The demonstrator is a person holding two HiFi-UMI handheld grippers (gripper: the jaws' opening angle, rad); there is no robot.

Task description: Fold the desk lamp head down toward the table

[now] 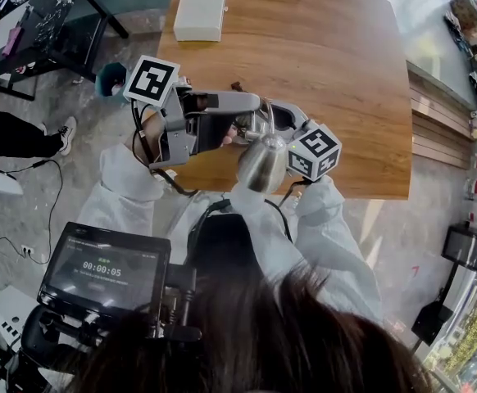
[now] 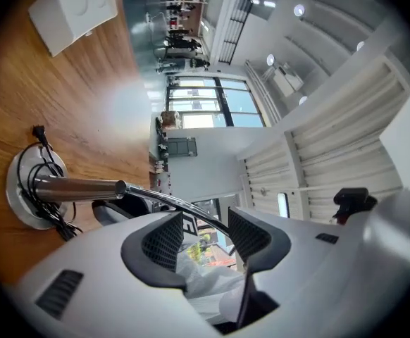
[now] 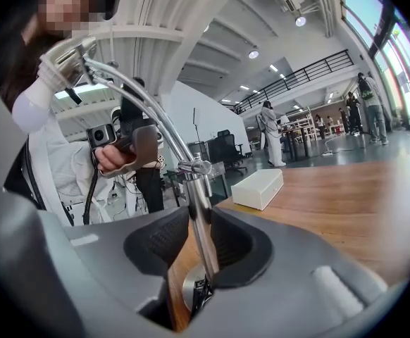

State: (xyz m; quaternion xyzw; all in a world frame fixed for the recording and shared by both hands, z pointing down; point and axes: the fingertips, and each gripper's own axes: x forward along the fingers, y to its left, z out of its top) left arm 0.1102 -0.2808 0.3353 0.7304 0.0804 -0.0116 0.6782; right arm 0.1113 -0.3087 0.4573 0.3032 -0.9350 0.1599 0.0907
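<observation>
Brushed metal all over the desk lamp, seated by its round base on the wooden table. Straight up from the base, the stem, long axis vertical. From the stem's top, a thin neck arching up and away from the base toward the person. At its end, high above and out past the base, the head, mouth seemingly tipped outward and partly down. Not yet folded.

Judged as the brace-and-reach step. Right gripper clamped on the stem a little above the base, pinning it. Left gripper wide apart and holding nothing, the neck crossing at its tips with no pad seen pressing.

Next, probably: close on the neck, then swing the head down in an arc toward the table beside the base, keeping the stem pinned so as not to tip the base. White box well away from the base, far side.
</observation>
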